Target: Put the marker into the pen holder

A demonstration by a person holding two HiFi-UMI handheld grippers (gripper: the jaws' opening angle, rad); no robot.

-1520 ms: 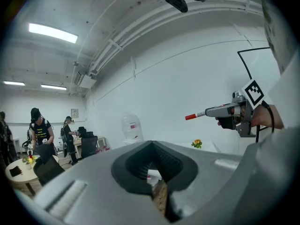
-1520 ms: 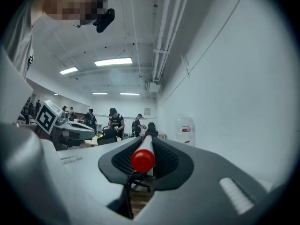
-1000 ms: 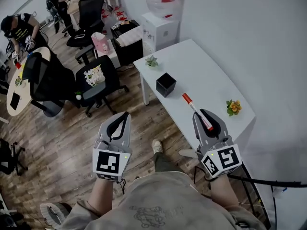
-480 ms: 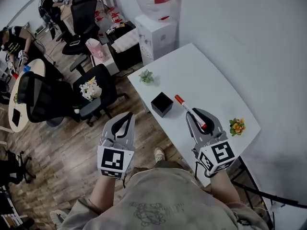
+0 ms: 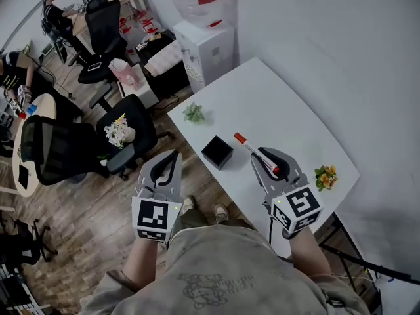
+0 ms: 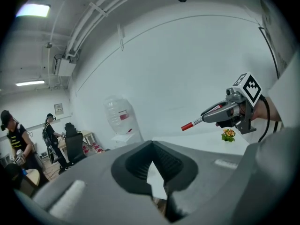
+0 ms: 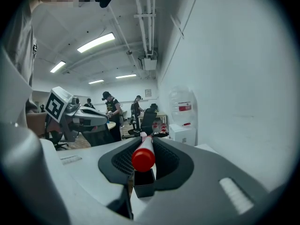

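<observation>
My right gripper (image 5: 264, 157) is shut on a white marker (image 5: 254, 152) whose red cap (image 5: 240, 138) sticks out past the jaws. The black cube-shaped pen holder (image 5: 217, 152) stands on the white table (image 5: 282, 110) near its front edge, just left of the marker's cap. In the right gripper view the red cap (image 7: 143, 157) hangs above the pen holder (image 7: 144, 182), with the right gripper (image 7: 143, 142) closed round the marker. My left gripper (image 5: 172, 157) is held over the floor, left of the table, its jaws together and holding nothing. The left gripper (image 6: 152, 146) view shows the marker (image 6: 199, 121) from the side.
A small green plant (image 5: 193, 113) sits at the table's far left corner and an orange flower (image 5: 325, 176) near its right edge. Office chairs (image 5: 125, 133) stand on the wooden floor to the left. A water dispenser (image 5: 200, 41) is against the wall. People work at the far left.
The right gripper has carried the marker forward and left, so its red cap now lies beside the pen holder instead of behind it. The left gripper keeps its place beside the table.
</observation>
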